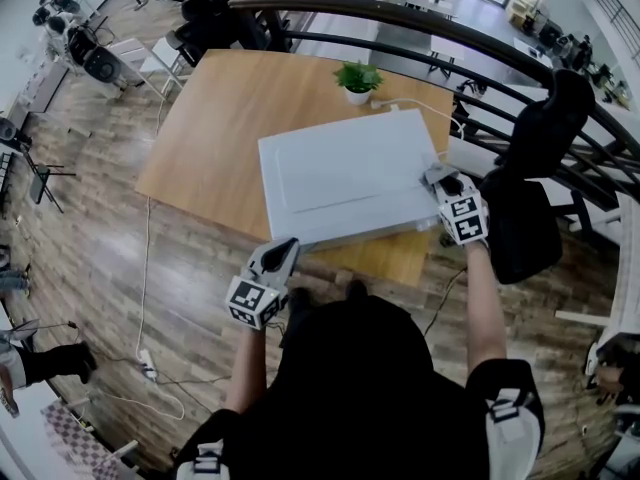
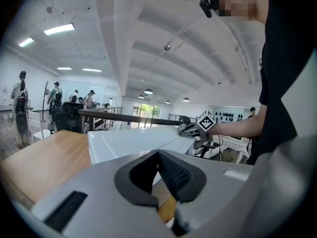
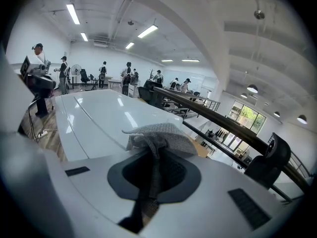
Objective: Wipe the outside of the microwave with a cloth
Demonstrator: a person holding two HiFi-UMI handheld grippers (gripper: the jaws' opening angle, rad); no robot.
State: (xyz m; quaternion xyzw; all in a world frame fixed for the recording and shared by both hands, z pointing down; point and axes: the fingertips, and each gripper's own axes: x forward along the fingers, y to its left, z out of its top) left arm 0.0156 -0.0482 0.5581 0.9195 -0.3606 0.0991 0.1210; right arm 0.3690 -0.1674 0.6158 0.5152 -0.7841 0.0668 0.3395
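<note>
A white microwave (image 1: pixel 345 176) lies on a wooden table (image 1: pixel 215 128), its broad top face up. My right gripper (image 1: pixel 437 178) rests at the microwave's right edge, shut on a grey cloth (image 3: pixel 161 135) that lies against the white surface (image 3: pixel 94 115). In the left gripper view the same gripper (image 2: pixel 190 129) shows at the far corner of the microwave (image 2: pixel 133 142). My left gripper (image 1: pixel 284 251) hovers at the microwave's near left corner, off the table's front edge. Its jaws (image 2: pixel 159 175) are closed together with nothing between them.
A small potted plant (image 1: pixel 358 80) stands behind the microwave, with a white cable (image 1: pixel 410 103) running past it. A dark railing (image 1: pixel 420 18) curves behind the table. A black office chair (image 1: pixel 530 183) stands close at the right. Cables and a power strip (image 1: pixel 147 365) lie on the wooden floor.
</note>
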